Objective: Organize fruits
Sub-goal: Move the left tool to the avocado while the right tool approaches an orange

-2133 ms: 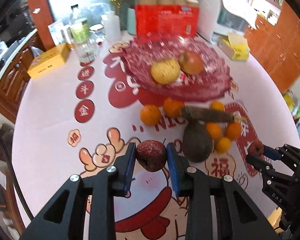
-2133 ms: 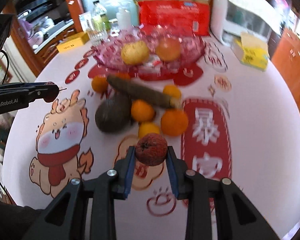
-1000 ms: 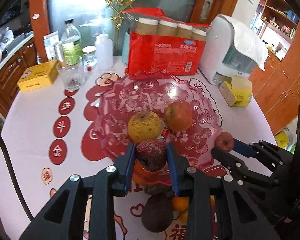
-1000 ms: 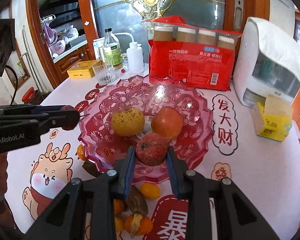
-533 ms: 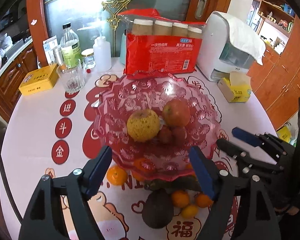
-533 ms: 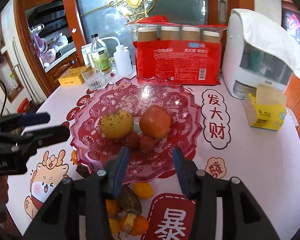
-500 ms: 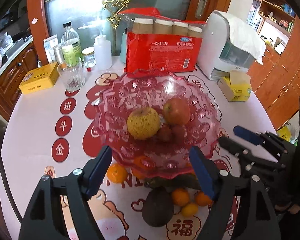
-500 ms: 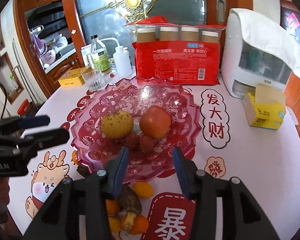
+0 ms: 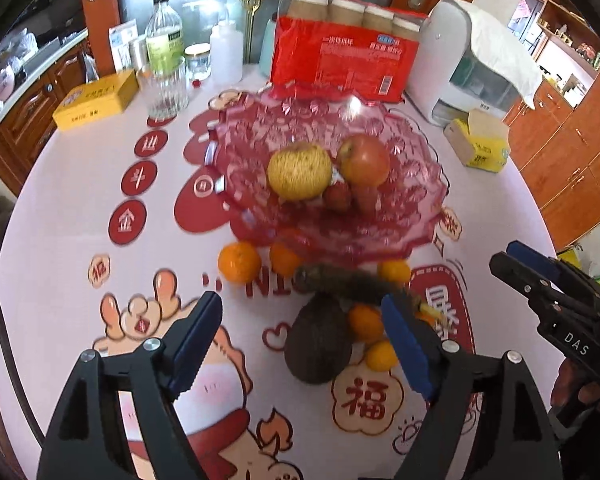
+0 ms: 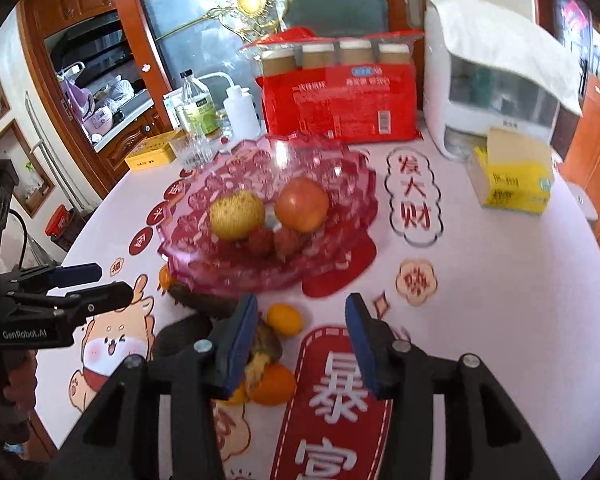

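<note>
A pink glass bowl (image 9: 412, 200) (image 10: 340, 184) holds a yellow pear (image 9: 300, 170) (image 10: 237, 214), a red apple (image 9: 364, 160) (image 10: 301, 204) and two small red fruits (image 9: 338, 196) (image 10: 286, 240). In front of it on the table lie several small oranges (image 9: 239, 261) (image 10: 285, 319), a dark avocado (image 9: 318, 344) and a long brown root (image 9: 348, 280). My left gripper (image 9: 302, 334) is open and empty above the avocado. My right gripper (image 10: 301, 336) is open and empty near the bowl's front rim; it also shows at the right of the left wrist view (image 9: 540, 276).
Behind the bowl stand a red pack of paper cups (image 9: 344, 60) (image 10: 340, 92), a white appliance (image 9: 476, 60) (image 10: 496, 76), bottles (image 9: 164, 44), a glass (image 9: 162, 90) and a yellow tin (image 9: 96, 100). A yellow tissue box (image 9: 478, 142) (image 10: 512, 178) sits at the right.
Both grippers opened and left their small red fruits in the bowl. Since then both have pulled back toward the loose fruit in front of the bowl.
</note>
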Available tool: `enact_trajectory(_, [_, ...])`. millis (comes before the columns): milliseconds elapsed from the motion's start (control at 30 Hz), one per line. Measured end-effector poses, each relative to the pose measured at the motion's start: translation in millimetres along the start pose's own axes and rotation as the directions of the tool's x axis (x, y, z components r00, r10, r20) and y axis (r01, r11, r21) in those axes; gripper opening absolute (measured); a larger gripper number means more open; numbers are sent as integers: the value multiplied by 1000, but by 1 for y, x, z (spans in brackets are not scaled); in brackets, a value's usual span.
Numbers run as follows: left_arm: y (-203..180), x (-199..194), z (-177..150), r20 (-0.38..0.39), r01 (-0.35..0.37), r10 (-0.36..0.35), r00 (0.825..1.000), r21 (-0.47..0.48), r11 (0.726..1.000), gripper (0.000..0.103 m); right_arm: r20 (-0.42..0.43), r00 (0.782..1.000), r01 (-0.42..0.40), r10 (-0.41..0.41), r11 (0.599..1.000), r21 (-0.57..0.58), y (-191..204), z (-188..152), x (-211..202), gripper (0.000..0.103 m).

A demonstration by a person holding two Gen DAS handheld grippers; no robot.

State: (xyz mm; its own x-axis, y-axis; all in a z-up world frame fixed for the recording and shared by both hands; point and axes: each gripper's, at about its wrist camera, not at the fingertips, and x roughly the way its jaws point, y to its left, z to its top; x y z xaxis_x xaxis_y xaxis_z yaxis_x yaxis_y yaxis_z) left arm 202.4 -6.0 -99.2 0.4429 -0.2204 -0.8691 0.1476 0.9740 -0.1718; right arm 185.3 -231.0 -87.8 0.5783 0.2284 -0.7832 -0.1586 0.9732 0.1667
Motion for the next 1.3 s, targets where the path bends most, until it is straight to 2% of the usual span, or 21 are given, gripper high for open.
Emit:
enact_trajectory(300, [1,9,-18,-75,-11,11,997,3,1000,84,-44,999,-20,24,997,74,-14,-42,-1,48])
enact_trajectory(367, [1,14,-20,-94,-16,17,995,4,1000,84,-53,998,-27,31,996,84,-16,-50,2,56])
enact_trajectory(500, [2,27,-24,-134,-27,26,991,-7,1000,84,-72,994,-73,82,990,118,-18,-62,10,58])
enact_trajectory(933, [-3,71,-28,-250,-33,30,968,-10,999,84,-131,983,-122,132,989,79,-5,-74,38,59])
enact_trajectory(1300, [-10,98,-21,-299,-34,28,954,-14,999,84,-149,969,-192,199,980,60,1,-74,60,59])
